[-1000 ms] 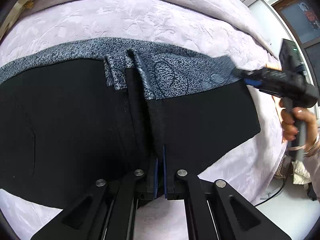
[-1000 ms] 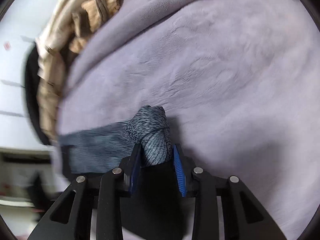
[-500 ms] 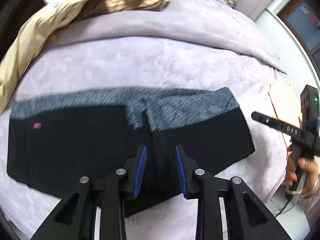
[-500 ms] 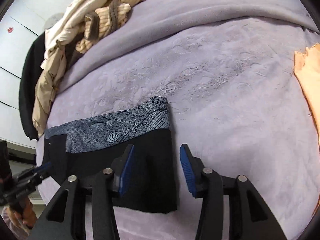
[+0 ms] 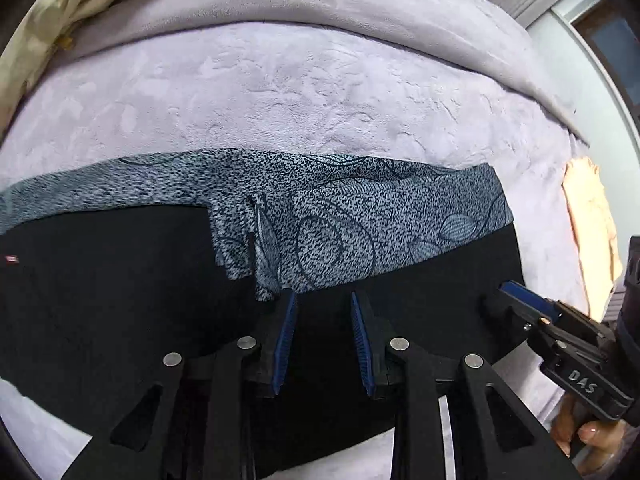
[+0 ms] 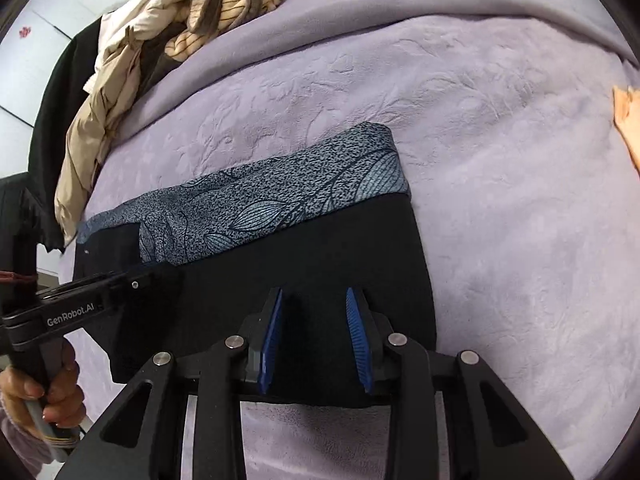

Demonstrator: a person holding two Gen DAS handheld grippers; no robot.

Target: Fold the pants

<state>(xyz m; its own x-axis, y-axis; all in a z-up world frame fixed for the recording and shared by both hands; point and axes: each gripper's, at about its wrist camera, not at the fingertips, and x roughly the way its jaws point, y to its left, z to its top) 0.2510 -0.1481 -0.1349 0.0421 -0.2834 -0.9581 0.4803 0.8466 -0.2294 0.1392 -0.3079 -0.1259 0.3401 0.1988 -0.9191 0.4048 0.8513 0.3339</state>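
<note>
Pants point(image 6: 304, 248): flat on the blanket point(image 6: 500, 208)
Clothes heap point(image 6: 168, 28): behind the pants, far left
Left gripper point(image 5: 323, 340), right gripper point(image 6: 314, 340): over the pants' near edge

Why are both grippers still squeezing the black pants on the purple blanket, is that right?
Not quite. The pants do lie on the purple blanket, but neither gripper squeezes them. The left gripper and right gripper are both open, with a gap between their blue fingers, just above the black cloth. Each wrist view shows its own gripper open.
</note>
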